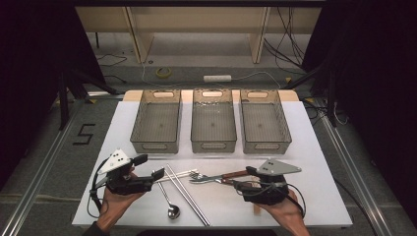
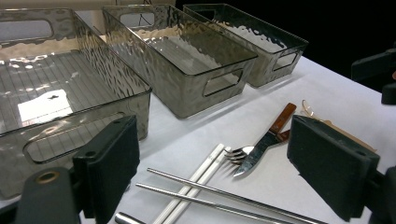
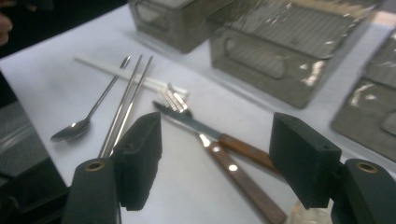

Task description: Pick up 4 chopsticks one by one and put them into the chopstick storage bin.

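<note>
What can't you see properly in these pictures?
- Brown wooden-handled knife: in the high view its handle end is hidden under the right claw.
- Silver metal spoon: cut off by the bottom edge of the left claw view.
- Clear round thing: cut off by the bottom edge of the right claw view and half hidden by a claw pad; cannot tell what it is.

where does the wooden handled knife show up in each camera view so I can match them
High view: the knife lies on the table's near middle, beside the right gripper.
Left gripper view: right of centre, blade tip toward the camera.
Right gripper view: low centre, between the open jaws.
Shared landmark: the fork, its tines beside the knife blade.
</note>
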The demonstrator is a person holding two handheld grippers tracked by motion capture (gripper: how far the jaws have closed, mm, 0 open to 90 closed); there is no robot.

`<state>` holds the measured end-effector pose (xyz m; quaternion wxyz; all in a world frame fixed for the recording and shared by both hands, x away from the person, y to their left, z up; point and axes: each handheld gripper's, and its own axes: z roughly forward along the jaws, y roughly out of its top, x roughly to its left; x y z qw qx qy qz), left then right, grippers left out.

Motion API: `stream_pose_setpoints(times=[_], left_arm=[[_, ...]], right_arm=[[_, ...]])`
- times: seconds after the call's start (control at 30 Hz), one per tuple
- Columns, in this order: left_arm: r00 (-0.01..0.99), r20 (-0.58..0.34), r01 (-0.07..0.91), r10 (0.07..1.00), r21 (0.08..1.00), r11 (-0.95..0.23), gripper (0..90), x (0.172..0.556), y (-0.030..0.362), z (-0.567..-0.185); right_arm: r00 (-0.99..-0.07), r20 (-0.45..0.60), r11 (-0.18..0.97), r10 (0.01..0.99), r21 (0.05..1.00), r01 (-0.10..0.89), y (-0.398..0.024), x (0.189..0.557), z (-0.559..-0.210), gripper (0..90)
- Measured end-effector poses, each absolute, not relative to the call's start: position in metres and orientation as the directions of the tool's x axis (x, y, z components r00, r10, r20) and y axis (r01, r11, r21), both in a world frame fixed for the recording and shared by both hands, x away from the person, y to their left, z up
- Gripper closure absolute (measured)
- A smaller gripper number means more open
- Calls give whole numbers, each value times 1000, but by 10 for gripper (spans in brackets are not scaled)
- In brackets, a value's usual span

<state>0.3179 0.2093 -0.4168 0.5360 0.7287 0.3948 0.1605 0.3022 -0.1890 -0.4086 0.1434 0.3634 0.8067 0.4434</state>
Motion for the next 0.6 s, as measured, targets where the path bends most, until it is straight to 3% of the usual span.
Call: stream_pose_setpoints(times=[0.3,0.6], left_arm=[[639,-176,396,749,910,-125,165,317,209,-416],[639,-172,393,750,911,-126,165,317,209,-415]], right_arm=[[-766,97,485,635,722,494,-126,309,-412,423],[-792,104,559,601,653,510,-91,315,-428,473]])
